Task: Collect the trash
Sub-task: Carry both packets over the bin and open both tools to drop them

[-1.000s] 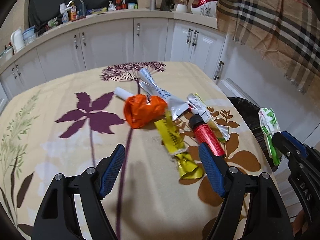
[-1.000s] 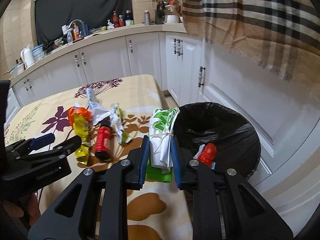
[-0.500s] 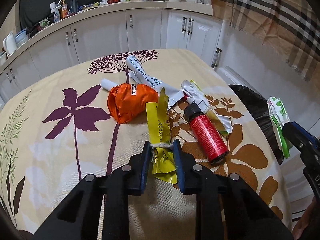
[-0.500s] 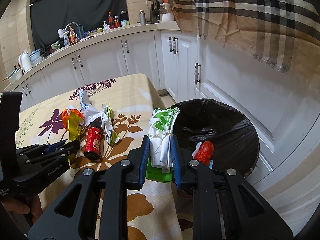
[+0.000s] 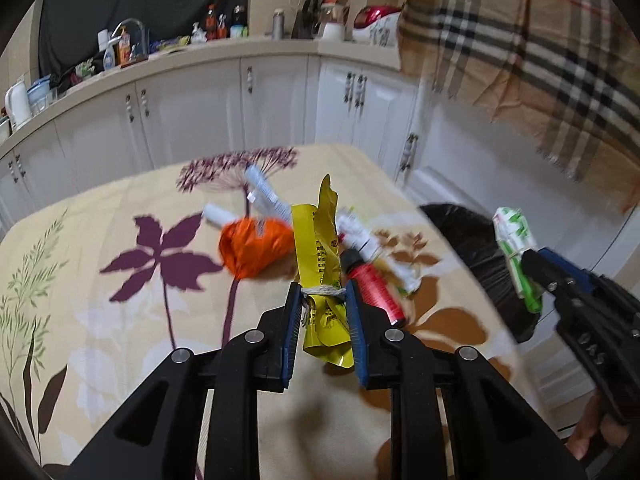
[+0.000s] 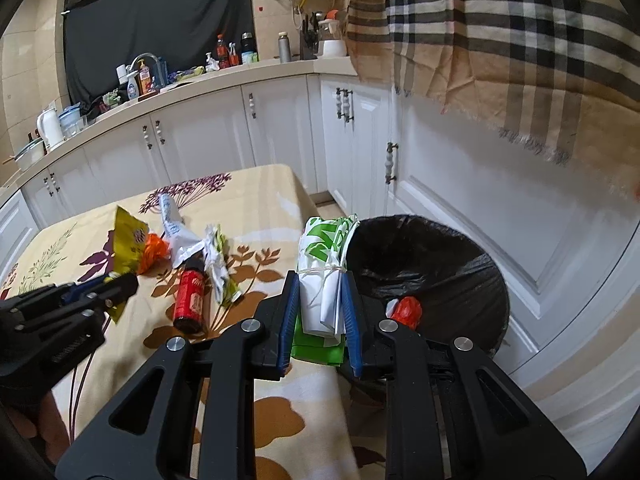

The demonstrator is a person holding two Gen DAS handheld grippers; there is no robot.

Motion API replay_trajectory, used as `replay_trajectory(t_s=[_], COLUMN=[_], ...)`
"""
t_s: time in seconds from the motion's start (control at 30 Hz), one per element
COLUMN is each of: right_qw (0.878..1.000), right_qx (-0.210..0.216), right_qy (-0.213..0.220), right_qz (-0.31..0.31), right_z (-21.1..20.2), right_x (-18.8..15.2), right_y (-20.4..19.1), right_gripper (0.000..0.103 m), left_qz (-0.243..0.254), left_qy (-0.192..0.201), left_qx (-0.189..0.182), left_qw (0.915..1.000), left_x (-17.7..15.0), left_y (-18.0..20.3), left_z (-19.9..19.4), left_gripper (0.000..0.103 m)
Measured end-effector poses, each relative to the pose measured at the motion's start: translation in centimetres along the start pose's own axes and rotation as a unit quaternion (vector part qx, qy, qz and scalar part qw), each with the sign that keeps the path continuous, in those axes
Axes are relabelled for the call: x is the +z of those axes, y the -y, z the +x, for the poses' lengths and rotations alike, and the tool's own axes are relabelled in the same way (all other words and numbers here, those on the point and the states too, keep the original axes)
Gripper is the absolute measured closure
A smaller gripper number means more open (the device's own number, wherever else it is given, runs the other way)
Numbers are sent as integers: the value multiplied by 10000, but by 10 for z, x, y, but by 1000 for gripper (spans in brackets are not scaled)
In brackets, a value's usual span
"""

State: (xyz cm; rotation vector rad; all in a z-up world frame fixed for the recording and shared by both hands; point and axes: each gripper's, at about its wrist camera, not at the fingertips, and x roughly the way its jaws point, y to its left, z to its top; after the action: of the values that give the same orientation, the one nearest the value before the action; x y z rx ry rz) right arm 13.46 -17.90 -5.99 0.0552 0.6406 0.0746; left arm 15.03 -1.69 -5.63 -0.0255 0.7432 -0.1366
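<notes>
Left of the black-lined bin [image 6: 432, 264], the left gripper [image 5: 323, 312] has just closed and clamps the yellow wrapper [image 5: 322, 248], lifted over the table [image 5: 100, 320]. The right gripper [image 6: 320, 304] pinches 1 green-white wrapper [image 6: 324, 264] beside the bin's rim.

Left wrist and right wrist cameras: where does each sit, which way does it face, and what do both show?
Left wrist: on the left gripper, looking down across the table; it grips the yellow wrapper; the right gripper shows at right.
Right wrist: on the right gripper, facing the black-lined bin; it grips the green-white packet; the left gripper shows at left.
Shared: red can, bin, both held items.
</notes>
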Motion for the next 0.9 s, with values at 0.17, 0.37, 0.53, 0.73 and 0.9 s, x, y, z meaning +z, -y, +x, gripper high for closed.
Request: replay_trajectory(t_s=[0.17,0.37,0.53,0.73,0.9], right_qw=[9997,9977,9955,9938,9932], right_qx=[-218,-604,-859,-1007,-1069], right_qy=[137,286,395,456,429], right_qz=[45,61,88,124,188], right_z=[-3,-2,4,18,31], right_x=[7,13,18,22,22], right_y=[13,32,48,64,76], right_gripper=[82,82,82,82,82], left_qz=[176,343,538,676,787], left_qy=[168,417,572,649,586], left_qx=[-172,-317,-364,-420,-431], left_qw=[9996,9980,9962,9947,9942], left_x=[11,25,34,41,46], left_y=[17,43,66,91,110], left_z=[0,3,13,31,53], left_gripper=[79,79,79,79,79])
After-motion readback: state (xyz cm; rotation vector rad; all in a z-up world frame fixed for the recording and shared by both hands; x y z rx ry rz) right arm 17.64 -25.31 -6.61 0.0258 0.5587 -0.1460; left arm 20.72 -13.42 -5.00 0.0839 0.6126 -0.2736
